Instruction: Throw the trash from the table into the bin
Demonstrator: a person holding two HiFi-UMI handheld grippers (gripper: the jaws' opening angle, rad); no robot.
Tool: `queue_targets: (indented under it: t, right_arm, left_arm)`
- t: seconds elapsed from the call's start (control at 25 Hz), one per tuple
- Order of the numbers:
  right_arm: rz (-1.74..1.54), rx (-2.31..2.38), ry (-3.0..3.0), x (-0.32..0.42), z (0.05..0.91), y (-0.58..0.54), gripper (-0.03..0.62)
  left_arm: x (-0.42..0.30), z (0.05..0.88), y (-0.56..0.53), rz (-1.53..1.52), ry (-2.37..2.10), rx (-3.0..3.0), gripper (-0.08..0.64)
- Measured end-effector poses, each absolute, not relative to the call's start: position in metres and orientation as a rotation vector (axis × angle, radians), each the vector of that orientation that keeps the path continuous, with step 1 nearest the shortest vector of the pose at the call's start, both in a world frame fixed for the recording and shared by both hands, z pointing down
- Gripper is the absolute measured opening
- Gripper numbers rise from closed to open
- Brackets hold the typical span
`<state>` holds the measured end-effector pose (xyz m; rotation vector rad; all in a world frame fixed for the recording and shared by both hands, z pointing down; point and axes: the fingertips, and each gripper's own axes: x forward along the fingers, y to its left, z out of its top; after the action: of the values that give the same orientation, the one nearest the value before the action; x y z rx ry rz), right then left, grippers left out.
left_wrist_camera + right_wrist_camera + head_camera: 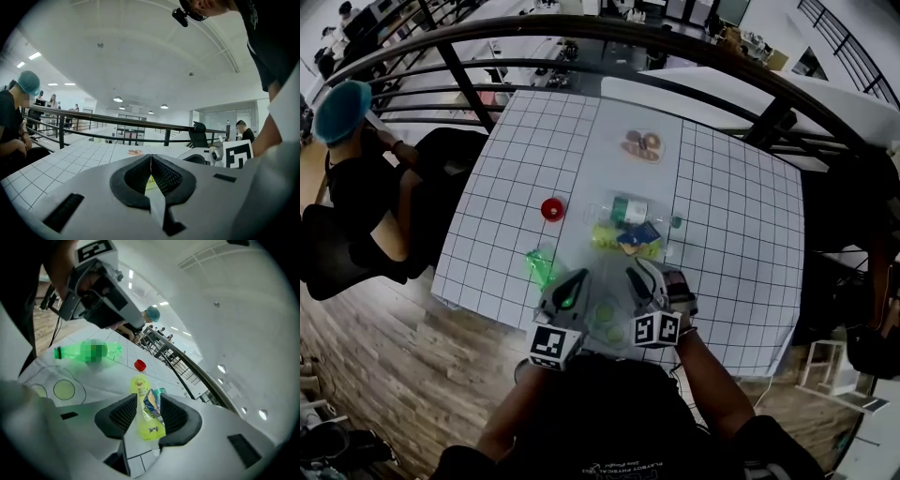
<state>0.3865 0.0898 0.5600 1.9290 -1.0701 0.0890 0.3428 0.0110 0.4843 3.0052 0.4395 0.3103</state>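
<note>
- The left gripper (pixel 579 277) (pixel 151 158) hangs over the near edge of the desk (pixel 741 234), its jaws pressed together with nothing between them
- The right gripper (pixel 636 274) (pixel 149 399) is just to its right, tilted down toward the desk, with its jaws partly apart
- A yellow packet (pixel 605 239) (pixel 145 422) lies flat on the desk just beyond the right jaws and shows in the gap between them; I cannot tell whether the pads touch it
- A blue wrapper (pixel 636 237) (pixel 151 404) lies on top of the yellow packet
- A green bottle (pixel 541 265) (pixel 89 352) lies on its side near the left edge of the desk, to the left of the left gripper
- A red cap (pixel 552 209) (pixel 139 365) sits farther out, apart from the bottle
- A clear bottle (pixel 623 210) with a green label lies just beyond the packets
- A plate of snacks (pixel 641 145) stands at the far side
- A seated person (pixel 356 159) is off the left side of the desk
</note>
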Motion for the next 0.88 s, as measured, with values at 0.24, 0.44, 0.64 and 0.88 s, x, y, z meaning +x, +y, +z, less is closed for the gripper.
queue_targets:
  t: [0.24,0.44,0.64,0.88]
  right_arm:
    - [0.076,1.793,-1.027,0.393,0.583,0.081,0.190]
    - [0.059,1.736,-0.999,0.403,0.591,0.072,0.190]
    - [0.039,1.662,-0.988,0.408,0.599,0.067,0.189]
    - [-0.005,1.623,-0.946,0.413,0.595,0.068,0.120]
  left_arm:
    - [0.340,0.486,0.003,0.315,0.434,3.003,0.023]
    - [0.339,0.486,-0.005,0.316,0.420,3.005,0.023]
    - [0.336,0.489,-0.006,0.331,0.445,3.014,0.023]
    - [0.336,0.484,-0.003,0.307,0.450,3.009,0.023]
